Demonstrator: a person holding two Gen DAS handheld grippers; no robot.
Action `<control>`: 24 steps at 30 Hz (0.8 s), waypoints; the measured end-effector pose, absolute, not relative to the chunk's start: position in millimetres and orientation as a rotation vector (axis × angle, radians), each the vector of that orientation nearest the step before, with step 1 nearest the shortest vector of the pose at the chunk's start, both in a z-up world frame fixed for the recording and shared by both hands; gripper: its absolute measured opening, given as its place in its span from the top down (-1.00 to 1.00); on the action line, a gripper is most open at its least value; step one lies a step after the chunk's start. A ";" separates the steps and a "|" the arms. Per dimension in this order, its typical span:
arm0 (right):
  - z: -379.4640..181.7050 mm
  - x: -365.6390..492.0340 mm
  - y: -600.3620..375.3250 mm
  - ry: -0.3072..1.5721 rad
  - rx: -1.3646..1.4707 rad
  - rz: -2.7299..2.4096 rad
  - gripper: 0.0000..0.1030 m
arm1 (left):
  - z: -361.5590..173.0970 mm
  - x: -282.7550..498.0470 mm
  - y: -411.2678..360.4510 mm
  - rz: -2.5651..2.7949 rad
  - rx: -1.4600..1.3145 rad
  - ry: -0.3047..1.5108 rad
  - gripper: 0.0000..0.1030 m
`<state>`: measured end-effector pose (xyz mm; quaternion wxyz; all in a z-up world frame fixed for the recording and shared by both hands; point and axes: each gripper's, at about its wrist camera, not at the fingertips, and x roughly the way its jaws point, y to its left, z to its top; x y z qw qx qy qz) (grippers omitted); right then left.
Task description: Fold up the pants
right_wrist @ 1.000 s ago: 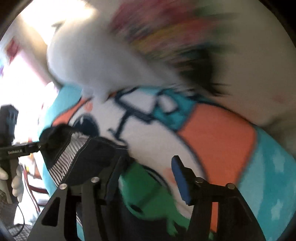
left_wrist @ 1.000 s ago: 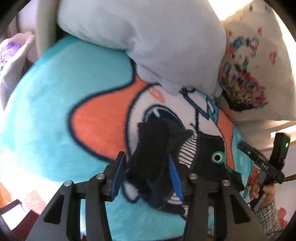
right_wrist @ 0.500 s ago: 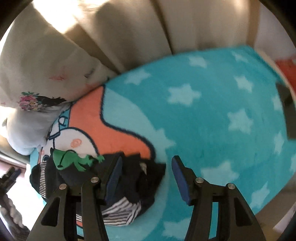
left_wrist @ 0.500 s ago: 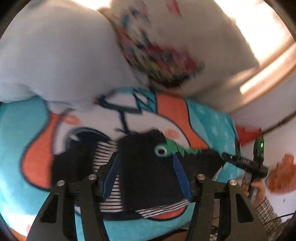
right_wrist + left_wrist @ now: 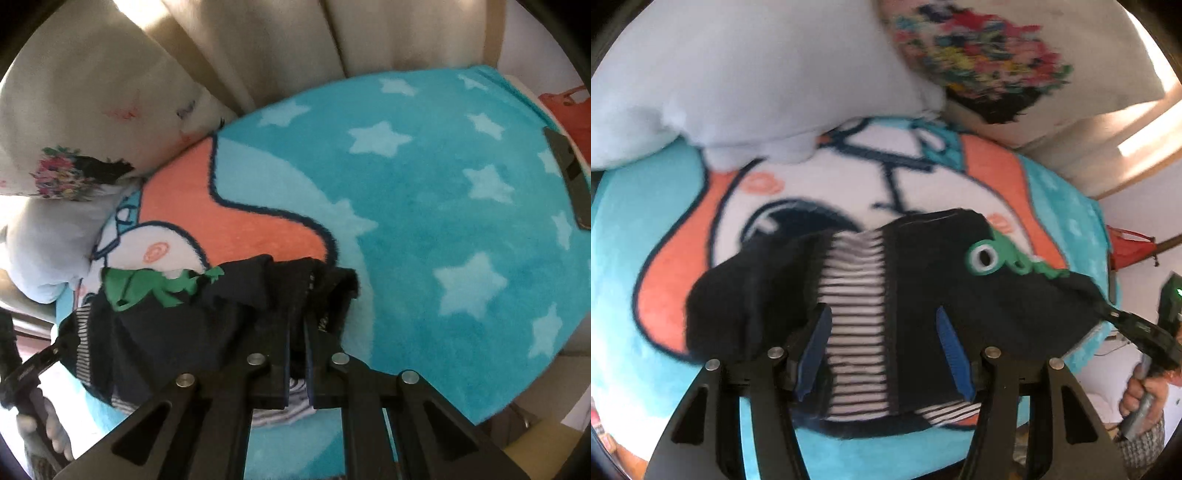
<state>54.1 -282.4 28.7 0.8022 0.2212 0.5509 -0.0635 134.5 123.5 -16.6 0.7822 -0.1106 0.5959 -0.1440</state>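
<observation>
Small dark pants (image 5: pixel 923 280) with a striped lining and a green creature patch lie bunched on a turquoise and orange blanket (image 5: pixel 665 221). My left gripper (image 5: pixel 882 354) is open, its blue-padded fingers held just above the striped part. In the right wrist view the pants (image 5: pixel 177 325) lie to the left, and my right gripper (image 5: pixel 297 350) is shut on their dark edge. The right gripper (image 5: pixel 1123 325) also shows in the left wrist view, pinching the pants' right corner.
A pale grey pillow (image 5: pixel 757 81) and a white floral pillow (image 5: pixel 997 59) lie at the back of the blanket. The star-patterned part of the blanket (image 5: pixel 461 221) spreads to the right. A dark flat object (image 5: pixel 570 181) lies at its right edge.
My right gripper has closed on the pants' edge; it was open half a second ago. My left gripper let go of the bunched cloth and now hovers open over the pants.
</observation>
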 end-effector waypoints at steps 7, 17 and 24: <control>3.3 12.6 -326.9 1.249 0.660 -0.227 0.82 | -32.9 125.3 139.0 -0.338 -0.319 1.336 -0.12; -5.3 35.3 -324.6 1.140 0.712 -0.162 -0.39 | -35.8 125.7 140.1 -0.348 -0.347 1.316 -0.12; -9.7 62.6 -305.0 1.202 0.741 -0.051 0.66 | -37.3 117.4 145.6 -0.360 -0.387 1.257 -0.12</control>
